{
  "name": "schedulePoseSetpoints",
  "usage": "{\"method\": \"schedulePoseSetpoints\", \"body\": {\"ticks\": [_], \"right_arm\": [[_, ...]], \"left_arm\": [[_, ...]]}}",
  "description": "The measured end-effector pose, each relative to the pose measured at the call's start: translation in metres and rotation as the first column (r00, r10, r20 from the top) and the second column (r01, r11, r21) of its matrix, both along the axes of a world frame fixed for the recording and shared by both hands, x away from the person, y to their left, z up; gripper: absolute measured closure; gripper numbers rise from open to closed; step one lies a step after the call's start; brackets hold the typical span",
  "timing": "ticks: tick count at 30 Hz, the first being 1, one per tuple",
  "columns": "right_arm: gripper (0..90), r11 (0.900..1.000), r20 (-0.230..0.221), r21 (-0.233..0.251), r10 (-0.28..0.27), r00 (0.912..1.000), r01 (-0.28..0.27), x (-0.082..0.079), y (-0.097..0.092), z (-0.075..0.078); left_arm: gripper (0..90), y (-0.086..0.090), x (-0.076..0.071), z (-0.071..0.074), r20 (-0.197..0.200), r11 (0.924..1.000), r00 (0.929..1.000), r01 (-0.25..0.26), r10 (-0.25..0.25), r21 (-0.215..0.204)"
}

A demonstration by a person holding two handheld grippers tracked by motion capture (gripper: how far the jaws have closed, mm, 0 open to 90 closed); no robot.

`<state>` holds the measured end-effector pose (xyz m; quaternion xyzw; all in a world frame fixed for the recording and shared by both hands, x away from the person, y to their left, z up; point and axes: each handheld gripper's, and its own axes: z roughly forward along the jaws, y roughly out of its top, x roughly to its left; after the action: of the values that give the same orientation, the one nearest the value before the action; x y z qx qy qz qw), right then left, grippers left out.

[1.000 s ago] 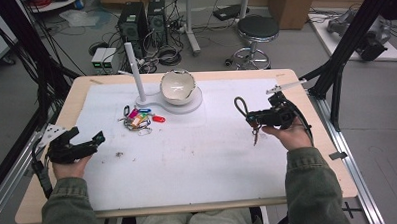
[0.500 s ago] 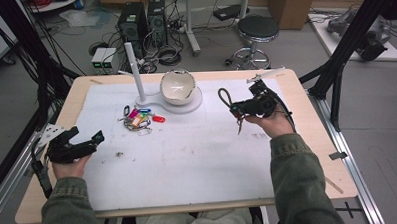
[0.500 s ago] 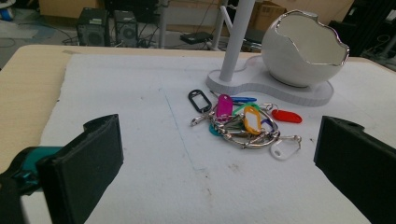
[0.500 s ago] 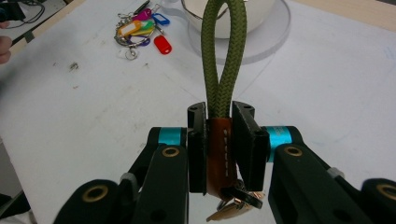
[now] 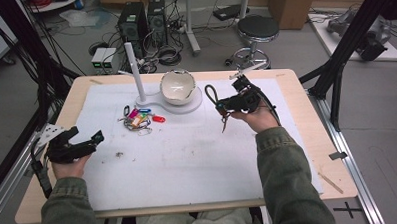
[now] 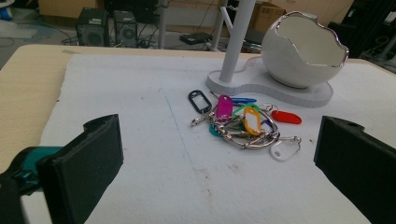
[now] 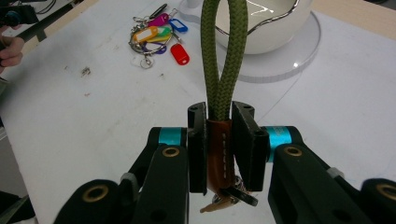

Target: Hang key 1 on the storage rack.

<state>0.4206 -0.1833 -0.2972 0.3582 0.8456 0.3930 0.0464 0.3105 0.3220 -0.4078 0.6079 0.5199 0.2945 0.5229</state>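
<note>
Keyring (image 7: 221, 149) sits pinched by its brown leather band in the shut right gripper (image 7: 220, 140), so the green rope loop (image 7: 223, 56) sticks out in front, maybe to hang on the white post (image 5: 134, 69) near the bowl (image 5: 177, 85). Left gripper (image 6: 215, 163) rests wide open and empty, facing the colourful key tags (image 6: 243, 123) on the mat (image 5: 188, 157)

High view above the table, looking down; both gripper views low and close, sharing the key bunch (image 6: 243, 123).
</note>
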Motion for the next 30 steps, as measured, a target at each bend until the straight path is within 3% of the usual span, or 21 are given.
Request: {"method": "schedulePoseSetpoints", "body": {"ticks": [30], "right_arm": [[76.7, 0.9953, -0.017, 0.026, 0.094, 0.9955, -0.093, 0.026, 0.056, 0.015]], "left_arm": [[1.8, 0.002, 0.000, 0.000, -0.001, 1.0000, 1.0000, -0.001, 0.001, -0.008]]}}
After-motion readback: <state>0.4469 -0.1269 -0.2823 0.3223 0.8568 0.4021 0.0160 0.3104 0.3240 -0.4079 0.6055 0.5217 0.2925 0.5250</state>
